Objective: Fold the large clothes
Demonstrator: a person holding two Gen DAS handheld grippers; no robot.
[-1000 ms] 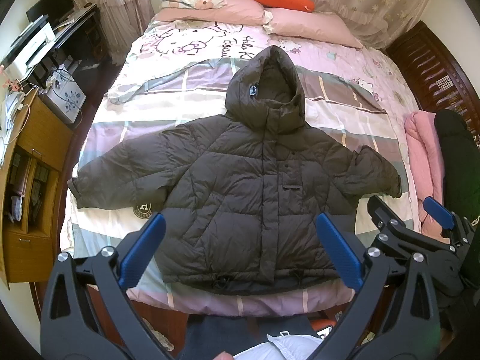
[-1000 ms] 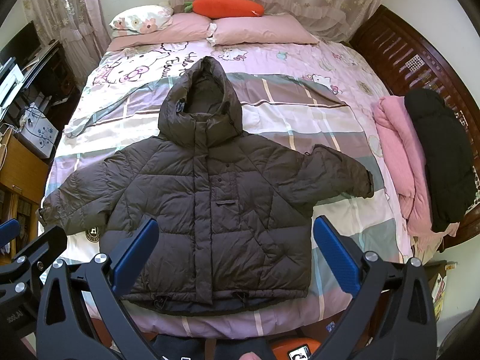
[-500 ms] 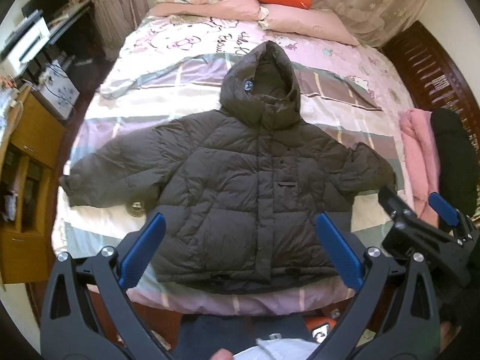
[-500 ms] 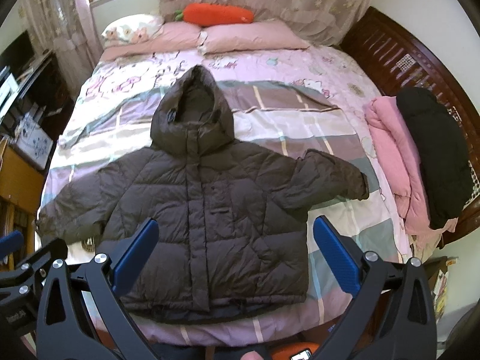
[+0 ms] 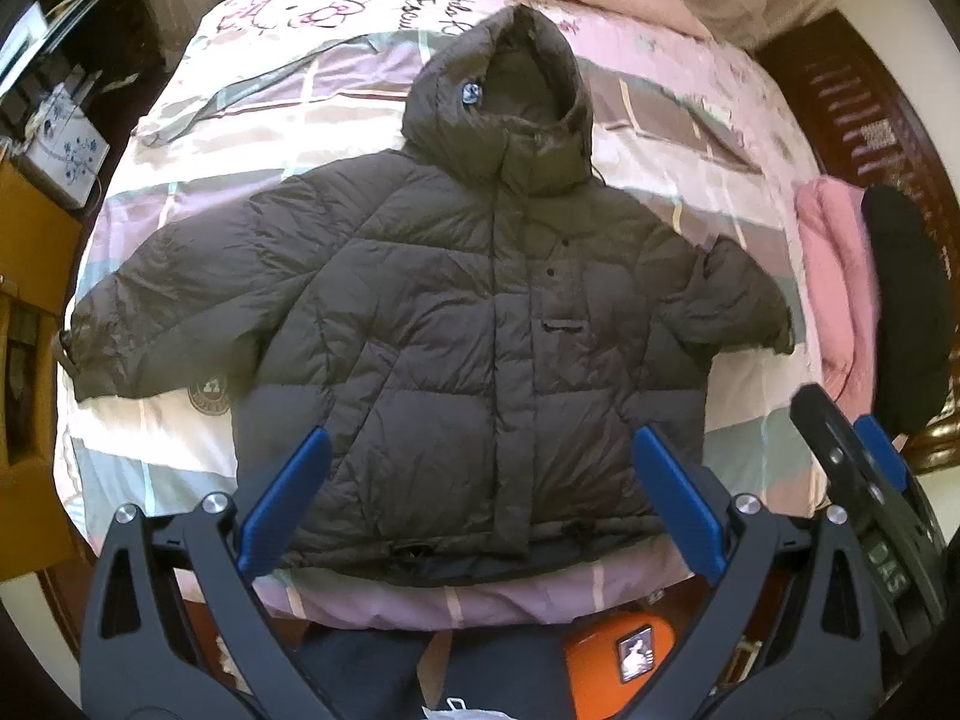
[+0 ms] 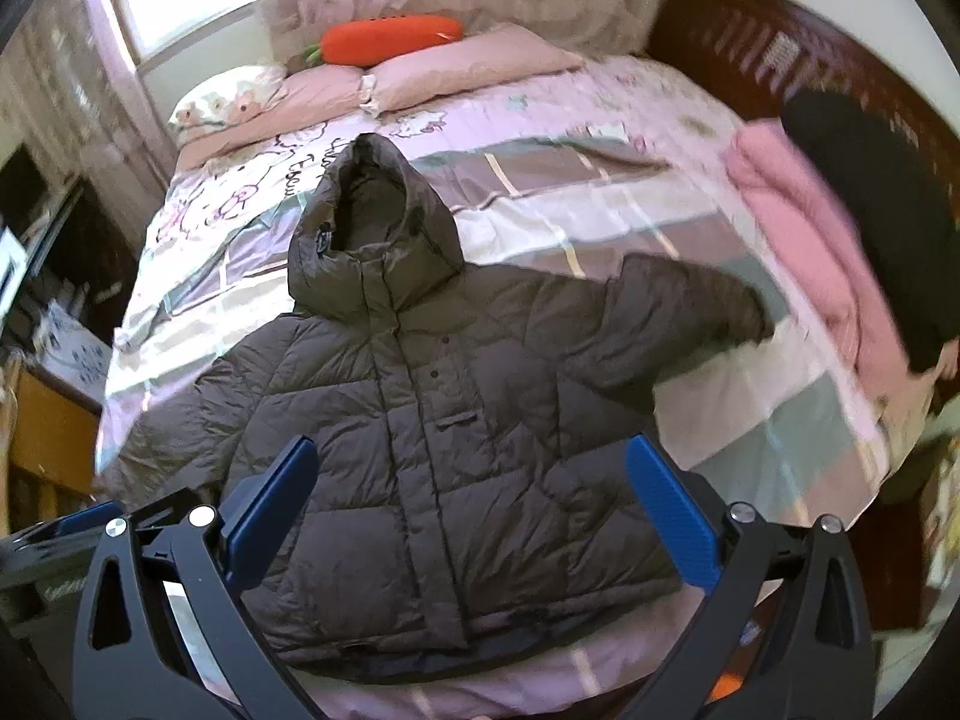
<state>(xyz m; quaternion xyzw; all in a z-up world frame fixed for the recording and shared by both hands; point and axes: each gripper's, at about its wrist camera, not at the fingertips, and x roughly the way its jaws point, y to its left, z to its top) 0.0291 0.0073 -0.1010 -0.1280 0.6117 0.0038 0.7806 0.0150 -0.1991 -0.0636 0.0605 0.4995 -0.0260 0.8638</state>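
Both grippers moved in toward the jacket (image 5: 480,330): left gripper (image 5: 480,504) lower, right gripper (image 6: 468,510) tilted toward its right sleeve.

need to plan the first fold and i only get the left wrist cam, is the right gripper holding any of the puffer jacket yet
Observer: No. The right wrist view shows the right gripper open and empty, its jaws spread wide and framing the lower front of the hooded puffer jacket.
Operator: ok and whats at the far end past the hood, my frame cuts it off
Observer: A carrot plush lies across the pink pillows.
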